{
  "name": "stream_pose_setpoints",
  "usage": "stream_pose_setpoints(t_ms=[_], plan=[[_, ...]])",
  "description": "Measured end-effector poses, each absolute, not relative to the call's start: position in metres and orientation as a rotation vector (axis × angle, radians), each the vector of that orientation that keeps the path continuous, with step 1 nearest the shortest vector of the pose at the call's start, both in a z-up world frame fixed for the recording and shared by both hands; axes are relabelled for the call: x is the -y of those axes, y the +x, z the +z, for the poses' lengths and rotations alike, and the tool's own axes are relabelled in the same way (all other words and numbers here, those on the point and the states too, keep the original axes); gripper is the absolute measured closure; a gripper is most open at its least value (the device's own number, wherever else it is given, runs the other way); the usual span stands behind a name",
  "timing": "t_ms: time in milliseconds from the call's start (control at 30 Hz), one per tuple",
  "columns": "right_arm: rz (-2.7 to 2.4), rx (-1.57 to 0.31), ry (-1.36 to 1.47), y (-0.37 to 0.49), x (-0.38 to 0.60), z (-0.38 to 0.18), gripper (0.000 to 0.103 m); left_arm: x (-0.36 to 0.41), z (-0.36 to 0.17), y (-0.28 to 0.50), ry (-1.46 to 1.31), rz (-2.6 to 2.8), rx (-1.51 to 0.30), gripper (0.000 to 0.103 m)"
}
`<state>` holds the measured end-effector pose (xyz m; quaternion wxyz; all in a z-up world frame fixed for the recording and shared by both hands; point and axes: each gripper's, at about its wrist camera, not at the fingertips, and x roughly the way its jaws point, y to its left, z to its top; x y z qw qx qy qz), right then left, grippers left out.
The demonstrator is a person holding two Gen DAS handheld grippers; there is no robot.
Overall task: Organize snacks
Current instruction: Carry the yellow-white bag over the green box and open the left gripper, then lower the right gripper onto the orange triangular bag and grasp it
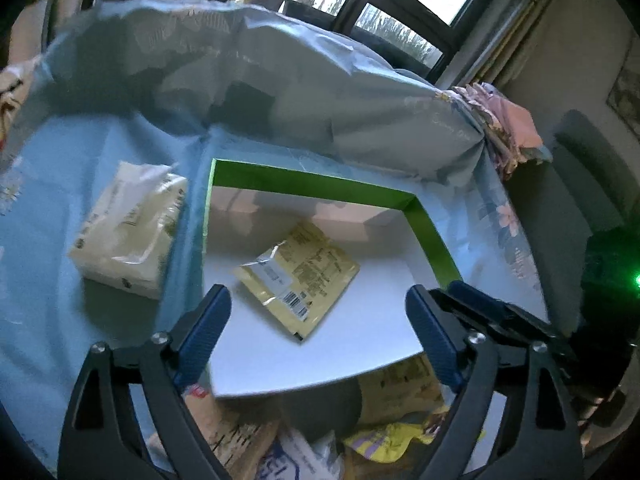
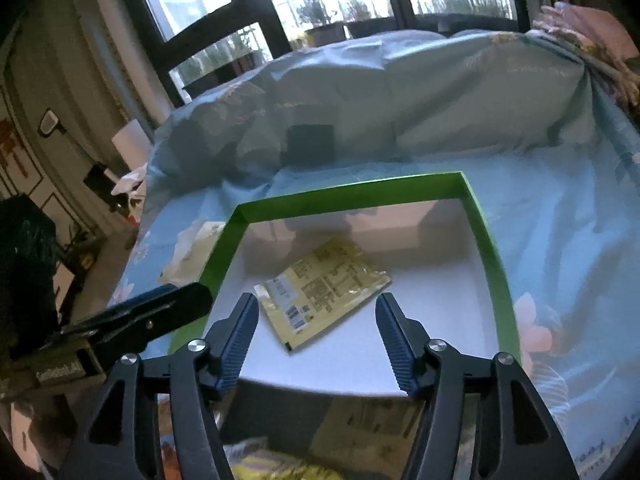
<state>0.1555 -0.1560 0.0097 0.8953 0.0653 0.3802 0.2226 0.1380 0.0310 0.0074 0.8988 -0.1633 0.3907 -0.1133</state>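
A flat yellow snack packet (image 1: 298, 276) (image 2: 324, 286) lies print side up on the white floor of a shallow box with a green rim (image 1: 308, 186) (image 2: 348, 196). My left gripper (image 1: 318, 312) hangs above the box's near part, jaws wide apart, nothing between them. My right gripper (image 2: 316, 320) hovers just in front of the packet, open and empty. The right gripper's finger shows at the right in the left wrist view (image 1: 500, 312); the left gripper's finger shows at the left in the right wrist view (image 2: 160, 312). More snack packets (image 1: 384, 436) (image 2: 280, 460) lie below the box's near edge.
The box sits on a light blue flowered cloth (image 1: 48, 240) (image 2: 560, 248) that bunches up into a ridge behind it. A cream tissue pack (image 1: 128, 228) (image 2: 196, 252) lies left of the box. Windows and folded pink fabric (image 1: 508, 124) are at the back.
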Motion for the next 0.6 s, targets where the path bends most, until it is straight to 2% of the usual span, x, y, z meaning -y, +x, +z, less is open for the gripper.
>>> stream_pose_setpoints(t_ms=[67,167,600], plan=[[0.479,-0.779,0.149,0.146,0.159,0.013,0.040,-0.032,0.013,0.130,-0.312,-0.210,-0.786,0.000],[0.482,-0.758,0.150,0.130,0.165,0.018,0.036,-0.037,0.020,0.116,-0.290,-0.189,-0.767,0.000],[0.578,-0.777,0.194,0.079,0.171,0.010,0.035,-0.079,0.009,0.053,-0.292,-0.083,-0.773,0.000]])
